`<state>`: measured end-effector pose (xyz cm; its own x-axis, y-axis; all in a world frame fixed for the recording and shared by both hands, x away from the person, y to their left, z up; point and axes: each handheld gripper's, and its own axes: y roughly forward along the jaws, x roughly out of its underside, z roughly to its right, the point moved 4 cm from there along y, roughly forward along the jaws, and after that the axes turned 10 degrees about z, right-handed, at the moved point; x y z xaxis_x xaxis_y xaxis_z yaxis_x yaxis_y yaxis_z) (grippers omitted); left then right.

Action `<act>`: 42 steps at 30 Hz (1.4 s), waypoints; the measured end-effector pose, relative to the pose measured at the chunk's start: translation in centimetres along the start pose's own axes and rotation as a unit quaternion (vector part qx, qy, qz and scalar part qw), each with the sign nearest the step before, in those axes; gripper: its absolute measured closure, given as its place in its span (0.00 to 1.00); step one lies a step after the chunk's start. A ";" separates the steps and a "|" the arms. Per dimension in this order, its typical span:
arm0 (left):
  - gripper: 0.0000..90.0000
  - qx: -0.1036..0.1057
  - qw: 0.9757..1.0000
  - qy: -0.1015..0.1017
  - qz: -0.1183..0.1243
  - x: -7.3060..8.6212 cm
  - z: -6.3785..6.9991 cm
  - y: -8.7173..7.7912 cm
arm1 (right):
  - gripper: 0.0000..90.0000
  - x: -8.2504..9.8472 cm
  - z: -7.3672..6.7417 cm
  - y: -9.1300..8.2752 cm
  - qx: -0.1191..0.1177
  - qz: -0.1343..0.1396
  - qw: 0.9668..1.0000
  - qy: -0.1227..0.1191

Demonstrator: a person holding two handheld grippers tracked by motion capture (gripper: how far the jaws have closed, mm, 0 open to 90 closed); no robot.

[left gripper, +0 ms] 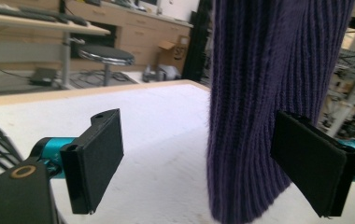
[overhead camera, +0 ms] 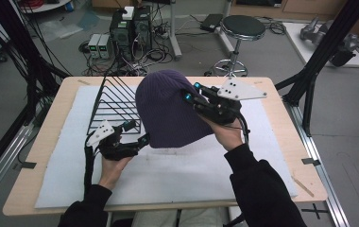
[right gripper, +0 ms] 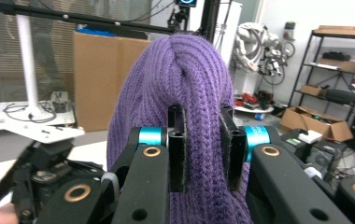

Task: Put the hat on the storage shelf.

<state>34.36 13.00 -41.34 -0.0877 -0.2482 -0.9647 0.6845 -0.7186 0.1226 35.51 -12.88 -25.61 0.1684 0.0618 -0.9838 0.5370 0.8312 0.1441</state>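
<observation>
Knitted purple hat (overhead camera: pixel 170 109): 1. Black wire rack (overhead camera: pixel 114 101): 1. White foam mat (overhead camera: pixel 177 175): 1. Wooden desk (overhead camera: pixel 281 137): 1. Tongs: 2, left (overhead camera: pixel 137 134) and right (overhead camera: pixel 190 92). Round stool (overhead camera: pixel 242 28): 1.

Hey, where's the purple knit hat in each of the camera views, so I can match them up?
High view: purple knit hat hangs at centre over the table, pinched by the right gripper.
Left gripper view: right of centre, hanging between the open jaws, against the right-hand one.
Right gripper view: centre, a fold clamped between the jaws.
Shared landmark: the white mat beneath it.
</observation>
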 end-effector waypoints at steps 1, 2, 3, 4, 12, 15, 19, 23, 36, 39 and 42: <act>0.22 0.009 1.000 -0.009 -0.004 0.1 0.1 0.1 | 0.86 0.0 -0.4 0.1 -0.006 0.001 1.000 0.000; 0.22 0.018 1.000 -0.016 -0.005 0.2 0.2 0.2 | 0.86 0.0 -0.4 0.1 -0.006 0.001 1.000 0.000; 0.23 0.027 0.999 -0.021 -0.009 0.2 0.3 0.2 | 0.86 0.0 -0.6 0.2 -0.008 0.002 1.000 0.001; 0.25 0.037 0.999 -0.027 -0.007 0.3 0.4 0.3 | 0.86 0.0 -0.7 0.3 -0.010 0.002 1.000 0.001; 0.86 0.098 0.994 -0.021 -0.031 0.8 1.3 0.4 | 0.86 0.0 -1.1 0.2 -0.012 0.003 1.000 -0.003; 0.90 0.087 0.995 -0.007 -0.037 0.6 1.4 0.3 | 0.86 0.3 -0.7 -0.3 -0.009 0.003 1.000 0.003; 0.92 0.082 0.996 -0.005 -0.041 0.4 1.2 0.1 | 0.85 0.5 -0.4 -0.9 -0.006 -0.003 1.000 0.006; 0.92 0.086 0.995 -0.005 -0.046 -0.1 0.9 -0.1 | 0.85 0.4 -0.2 -1.1 -0.003 -0.006 1.000 0.004; 0.92 0.097 0.993 0.014 -0.062 -4.6 -0.8 -0.1 | 0.85 -1.0 0.5 -0.4 0.015 0.017 1.000 0.012; 0.92 0.092 0.994 0.016 -0.058 -5.6 -1.2 -0.5 | 0.85 -1.6 0.4 0.4 0.013 0.022 1.000 0.012; 0.92 0.083 0.994 0.020 -0.060 -6.1 -1.6 -0.8 | 0.84 -1.7 0.2 0.9 0.011 0.021 1.000 0.010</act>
<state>35.55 16.13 -35.93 -0.1300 -0.1298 -0.9830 0.5409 -0.8402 0.0394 35.85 -12.30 -23.76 0.1744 0.1074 -0.9788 0.5476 0.8156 0.1871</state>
